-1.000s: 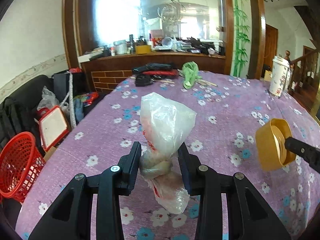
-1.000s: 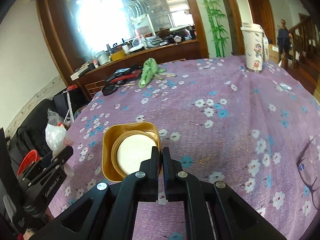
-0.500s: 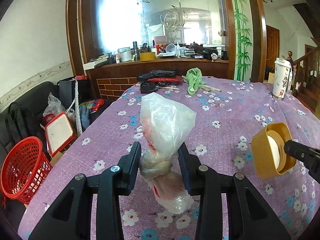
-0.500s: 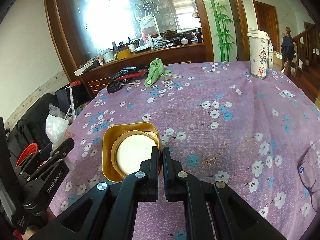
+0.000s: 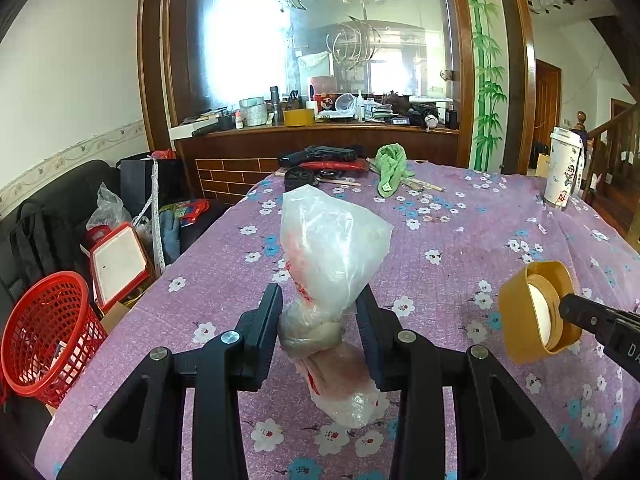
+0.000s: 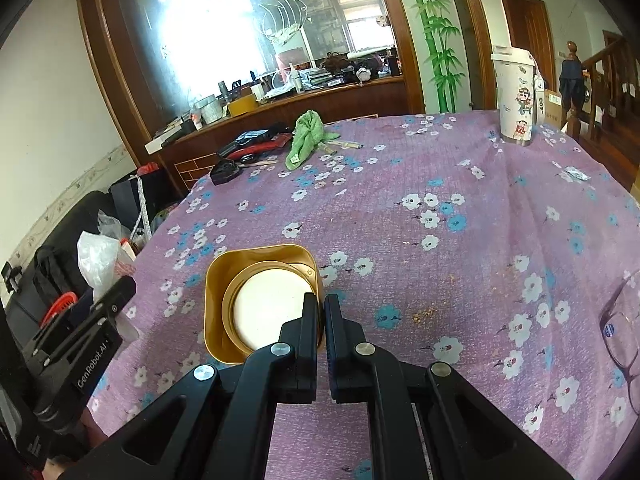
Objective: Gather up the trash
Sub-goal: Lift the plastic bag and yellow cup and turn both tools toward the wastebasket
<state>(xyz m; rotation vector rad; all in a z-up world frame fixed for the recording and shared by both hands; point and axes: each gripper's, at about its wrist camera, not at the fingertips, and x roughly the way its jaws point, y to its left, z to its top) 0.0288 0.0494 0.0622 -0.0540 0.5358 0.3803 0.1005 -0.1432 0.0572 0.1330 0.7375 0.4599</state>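
Left gripper (image 5: 319,324) is clamped on the knotted neck of a clear plastic bag (image 5: 332,256), holding it up above the purple flowered desk (image 5: 460,232). Over on the right, the right gripper (image 6: 320,312) has its jaws pinched tight on the rim of a gold lid (image 6: 256,300), lifted clear of the cloth. A red basket (image 5: 44,340) sits on the floor at the left, beside the desk.
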